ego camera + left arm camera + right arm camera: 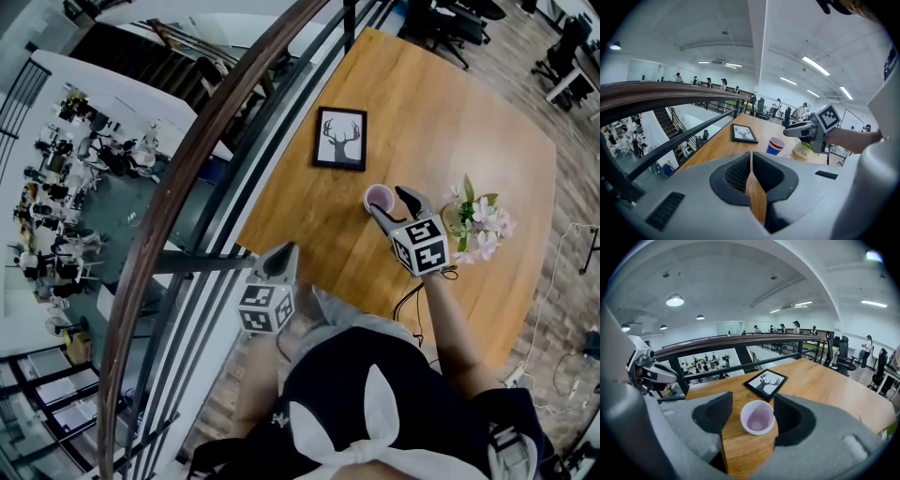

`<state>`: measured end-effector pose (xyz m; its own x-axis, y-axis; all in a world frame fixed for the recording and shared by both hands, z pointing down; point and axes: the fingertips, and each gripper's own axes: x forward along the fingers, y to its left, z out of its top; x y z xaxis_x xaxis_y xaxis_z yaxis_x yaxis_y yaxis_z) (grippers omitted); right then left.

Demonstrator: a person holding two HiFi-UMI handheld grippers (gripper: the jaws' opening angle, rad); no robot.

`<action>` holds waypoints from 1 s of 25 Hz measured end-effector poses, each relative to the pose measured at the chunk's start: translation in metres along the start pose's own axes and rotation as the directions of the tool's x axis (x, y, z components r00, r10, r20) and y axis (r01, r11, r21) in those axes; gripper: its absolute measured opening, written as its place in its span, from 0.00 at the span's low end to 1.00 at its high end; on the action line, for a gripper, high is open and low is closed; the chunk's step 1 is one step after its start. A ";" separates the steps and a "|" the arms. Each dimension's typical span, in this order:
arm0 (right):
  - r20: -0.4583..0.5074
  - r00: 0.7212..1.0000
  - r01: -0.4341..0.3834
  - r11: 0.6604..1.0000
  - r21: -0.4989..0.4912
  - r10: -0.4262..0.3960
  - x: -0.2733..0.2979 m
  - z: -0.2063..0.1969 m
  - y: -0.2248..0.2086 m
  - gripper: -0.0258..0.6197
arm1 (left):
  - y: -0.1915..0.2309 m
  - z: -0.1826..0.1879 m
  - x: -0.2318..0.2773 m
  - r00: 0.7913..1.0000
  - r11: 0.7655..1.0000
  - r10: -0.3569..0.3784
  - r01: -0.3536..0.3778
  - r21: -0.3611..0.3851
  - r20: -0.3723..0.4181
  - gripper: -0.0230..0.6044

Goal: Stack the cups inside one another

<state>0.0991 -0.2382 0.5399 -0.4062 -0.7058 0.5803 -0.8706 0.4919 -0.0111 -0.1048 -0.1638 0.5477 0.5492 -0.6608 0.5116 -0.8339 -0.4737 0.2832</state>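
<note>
My right hand-held gripper straddles the cup, wide and not gripping. My left hand-held gripper is closed, empty. No other cup shows on the desk, so stacking looks done.

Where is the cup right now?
In the head view, right of middle, the cup stands on the table between the right gripper's open jaws, with the deer picture up-left and the flowers to its right.

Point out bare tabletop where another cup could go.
Widest bare wood: the table, its far half beyond the deer picture. Also the near corner between picture, cup and the left edge. Crowded: the cup stands between the jaws of the right gripper, flower pot close beside.
</note>
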 end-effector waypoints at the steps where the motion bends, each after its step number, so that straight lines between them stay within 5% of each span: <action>1: 0.010 1.000 -0.003 1.000 0.009 0.003 -0.002 0.001 0.001 0.44 | 0.000 0.000 0.000 1.000 1.000 0.000 0.000 0.000 0.000 0.09; 8: 0.111 0.994 -0.018 0.998 0.062 0.011 -0.020 0.014 0.011 0.04 | 0.000 0.000 0.000 1.000 1.000 -0.007 0.007 0.000 0.003 0.09; 16: 0.165 0.982 -0.100 0.995 0.019 0.095 -0.035 0.020 0.033 0.04 | -0.005 0.000 -0.002 1.000 1.000 -0.012 0.012 0.002 0.006 0.09; 25: 0.114 0.978 -0.174 0.985 -0.010 0.173 -0.037 0.002 0.064 0.04 | -0.015 -0.003 -0.004 1.000 1.000 -0.027 0.027 -0.005 0.012 0.09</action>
<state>0.0576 -0.1819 0.5162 -0.5800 -0.6631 0.4733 -0.7842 0.6118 -0.1038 -0.0949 -0.1520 0.5439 0.5724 -0.6544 0.4942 -0.8188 -0.4887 0.3012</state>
